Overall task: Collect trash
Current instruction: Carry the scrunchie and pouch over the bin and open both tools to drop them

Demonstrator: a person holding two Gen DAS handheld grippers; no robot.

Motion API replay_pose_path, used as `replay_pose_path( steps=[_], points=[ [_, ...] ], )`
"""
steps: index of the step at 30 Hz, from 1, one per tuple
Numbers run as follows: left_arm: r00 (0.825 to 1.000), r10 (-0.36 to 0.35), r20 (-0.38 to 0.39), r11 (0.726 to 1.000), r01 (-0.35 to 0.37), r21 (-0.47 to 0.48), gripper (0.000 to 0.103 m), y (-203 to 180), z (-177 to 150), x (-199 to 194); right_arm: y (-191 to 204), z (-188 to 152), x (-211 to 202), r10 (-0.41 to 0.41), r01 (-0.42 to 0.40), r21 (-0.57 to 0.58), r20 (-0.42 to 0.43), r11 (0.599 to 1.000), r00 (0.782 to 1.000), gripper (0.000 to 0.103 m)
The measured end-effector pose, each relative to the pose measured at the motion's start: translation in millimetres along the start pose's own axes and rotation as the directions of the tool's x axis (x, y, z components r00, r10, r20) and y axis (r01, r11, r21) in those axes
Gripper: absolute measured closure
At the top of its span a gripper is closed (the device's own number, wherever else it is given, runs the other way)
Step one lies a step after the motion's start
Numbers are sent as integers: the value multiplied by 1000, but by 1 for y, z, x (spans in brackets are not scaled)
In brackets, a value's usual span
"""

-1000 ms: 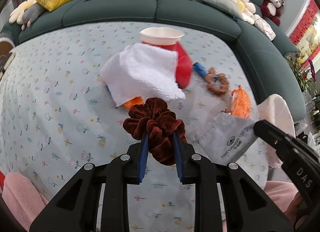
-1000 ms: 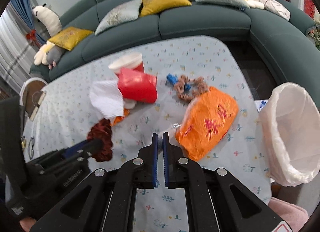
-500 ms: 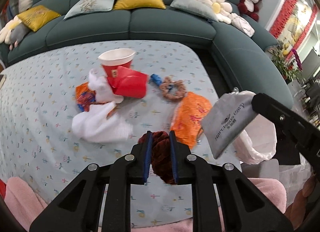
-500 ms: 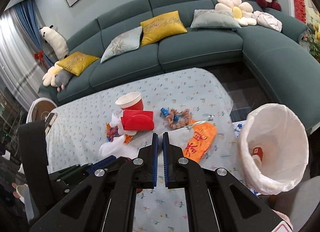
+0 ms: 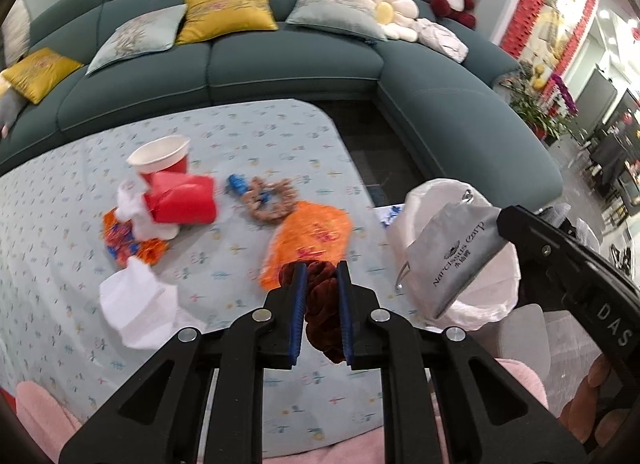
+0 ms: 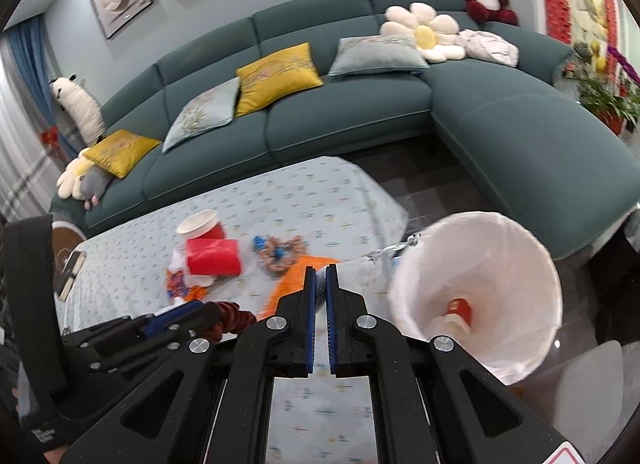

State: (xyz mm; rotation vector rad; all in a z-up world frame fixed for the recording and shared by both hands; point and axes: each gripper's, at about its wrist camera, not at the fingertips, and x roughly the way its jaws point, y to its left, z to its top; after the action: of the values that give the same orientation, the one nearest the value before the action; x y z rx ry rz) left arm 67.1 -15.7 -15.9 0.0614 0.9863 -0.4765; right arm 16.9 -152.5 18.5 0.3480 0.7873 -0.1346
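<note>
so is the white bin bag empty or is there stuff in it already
Not empty. The right wrist view looks into the open white bin bag, and a red and white piece of trash lies at the bottom.

"Narcissus carp" on grey pouch (image 5: 452,260), "DAS" on right gripper (image 5: 505,224)

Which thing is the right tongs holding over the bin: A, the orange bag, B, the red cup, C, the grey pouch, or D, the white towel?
C: in the left wrist view the grey pouch hangs from the right tongs in front of the white bin; the orange bag, cup and towel lie on the table.
</note>
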Motion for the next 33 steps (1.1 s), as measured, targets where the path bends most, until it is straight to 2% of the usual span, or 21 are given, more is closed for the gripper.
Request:
replay_pose_path(
  steps=[15, 21, 26, 33],
  points=[
    [992, -115, -44, 983, 120, 138, 88, -109, 28, 33, -116, 1, -11, -123, 119, 149, 13, 982, 992, 98],
    [989, -125, -77, 973, 137, 187, 88, -150, 31, 53, -148, -1, -6, -147, 144, 183, 3, 973, 989, 98],
    [987, -122, -105, 971, 141, 193, 87, -166, 32, 69, -163, -5, -1, -151, 150, 202, -10, 968, 988, 98],
    [987, -111, -120, 975, 131, 178, 83, -169, 32, 84, -166, -4, 13, -138, 141, 198, -29, 970, 990, 98]
  ],
)
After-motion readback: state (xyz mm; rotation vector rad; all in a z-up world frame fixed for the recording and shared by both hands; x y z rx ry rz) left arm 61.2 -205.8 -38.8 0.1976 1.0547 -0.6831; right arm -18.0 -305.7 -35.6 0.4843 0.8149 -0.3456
